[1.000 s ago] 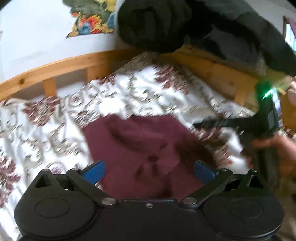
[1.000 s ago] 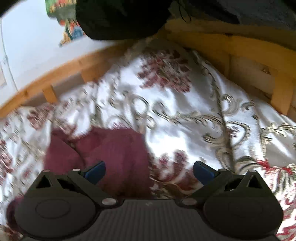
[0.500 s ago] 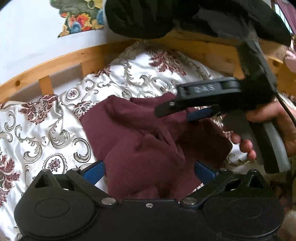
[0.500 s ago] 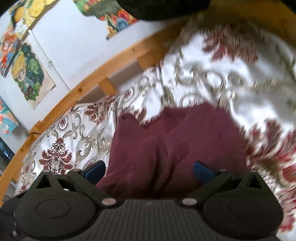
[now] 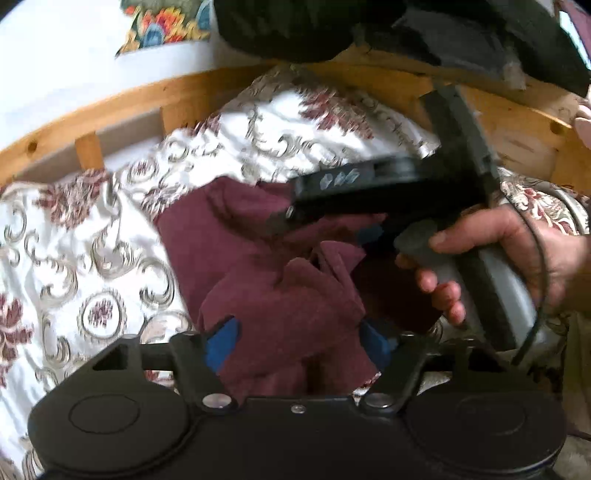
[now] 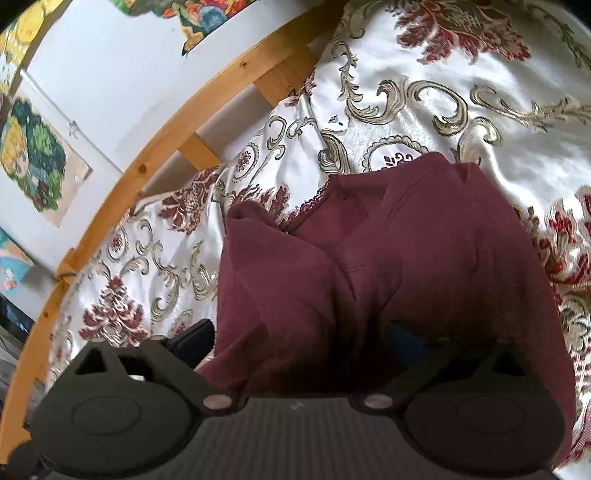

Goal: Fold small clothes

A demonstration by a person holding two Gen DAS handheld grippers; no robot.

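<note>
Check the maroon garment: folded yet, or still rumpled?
Rumpled: the maroon garment lies bunched in uneven creases on the bedspread, no neat fold.

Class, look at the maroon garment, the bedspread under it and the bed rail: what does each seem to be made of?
Maroon garment: probably soft matte knit, with limp folds. Bedspread: likely satin-like woven fabric, glossy, with scrollwork. Bed rail: pale wood, showing knots and grain.

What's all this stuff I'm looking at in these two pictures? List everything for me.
garment: one, maroon, crumpled on the bedspread
bedspread: one, white with floral scrolls, over the bed
bed rail: one, pale wood, along the wall
posters: several, colourful, on the wall
dark clothing: black heap over the rail
left gripper: black, blue pads, jaws closing around a garment fold
right gripper: black, jaws closing over the garment
hand: one, holding the right gripper's handle
</note>
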